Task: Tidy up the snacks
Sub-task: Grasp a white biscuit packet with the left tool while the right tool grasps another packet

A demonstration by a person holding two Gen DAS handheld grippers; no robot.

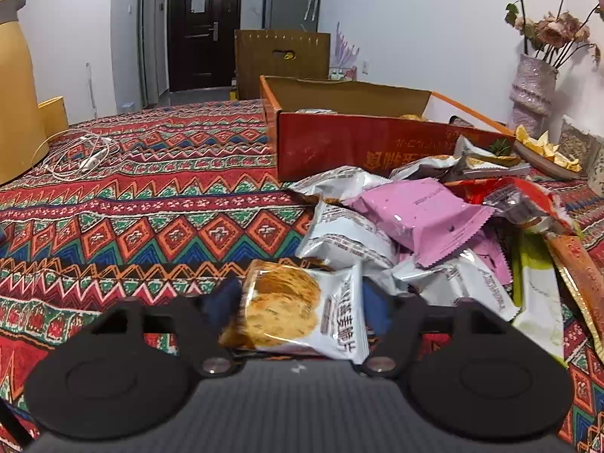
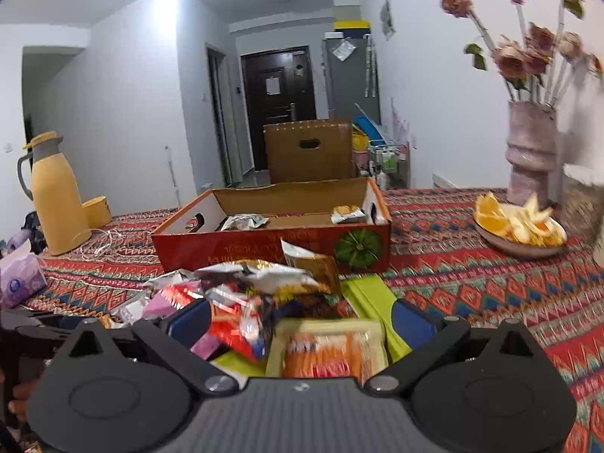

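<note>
My left gripper (image 1: 298, 302) is shut on a silver cracker packet (image 1: 287, 313), with its blue pads (image 1: 222, 298) pressing both sides at the near edge of the snack pile. A pink packet (image 1: 419, 215) and silver packets (image 1: 339, 234) lie heaped just beyond. My right gripper (image 2: 300, 321) hangs open over the same pile, above a packet of orange sticks (image 2: 324, 351) and a red packet (image 2: 234, 324), with nothing pinched. Behind the pile stands the open red cardboard box (image 2: 264, 249), also seen in the left wrist view (image 1: 377, 147). It holds two packets (image 2: 241, 222) (image 2: 347, 214).
On the patterned tablecloth (image 1: 151, 207) stand a yellow jug (image 2: 56, 196) and a white cable (image 1: 83, 154) at the left. A plate of orange pieces (image 2: 521, 226) and a vase of flowers (image 2: 532, 151) are at the right. A tissue pack (image 2: 19, 279) lies far left.
</note>
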